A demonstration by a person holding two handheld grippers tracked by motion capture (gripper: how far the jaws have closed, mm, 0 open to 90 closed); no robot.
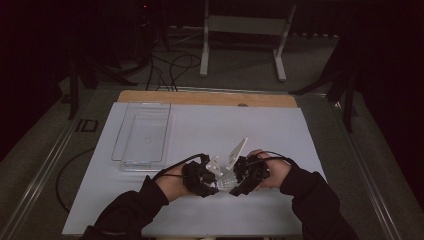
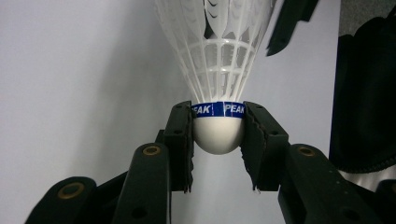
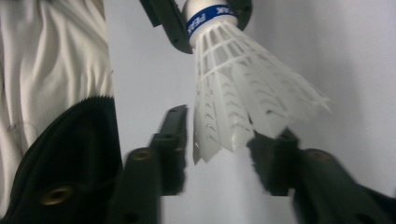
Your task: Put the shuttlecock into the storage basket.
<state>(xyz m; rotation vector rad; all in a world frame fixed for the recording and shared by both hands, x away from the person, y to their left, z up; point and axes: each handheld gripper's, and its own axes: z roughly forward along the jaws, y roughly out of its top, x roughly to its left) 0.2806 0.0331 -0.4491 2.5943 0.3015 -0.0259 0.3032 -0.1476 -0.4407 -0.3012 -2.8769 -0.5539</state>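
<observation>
One shuttlecock point(image 2: 218, 70) and one clear tray point(image 1: 142, 135) are sitting on the white table point(image 1: 280, 130); two grippers are meeting beside the tray.

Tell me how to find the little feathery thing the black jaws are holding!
Start at the white mat on the table and look at its near edge, where two hands meet. Between them, the left gripper pinches a shuttlecock by its round white nose. It is the only thing with a white feathery skirt and a blue band; the clear tray nearby is flat and see-through.

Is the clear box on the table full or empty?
Empty. In the high view the clear box lets the white mat show through, and nothing lies inside it.
</observation>
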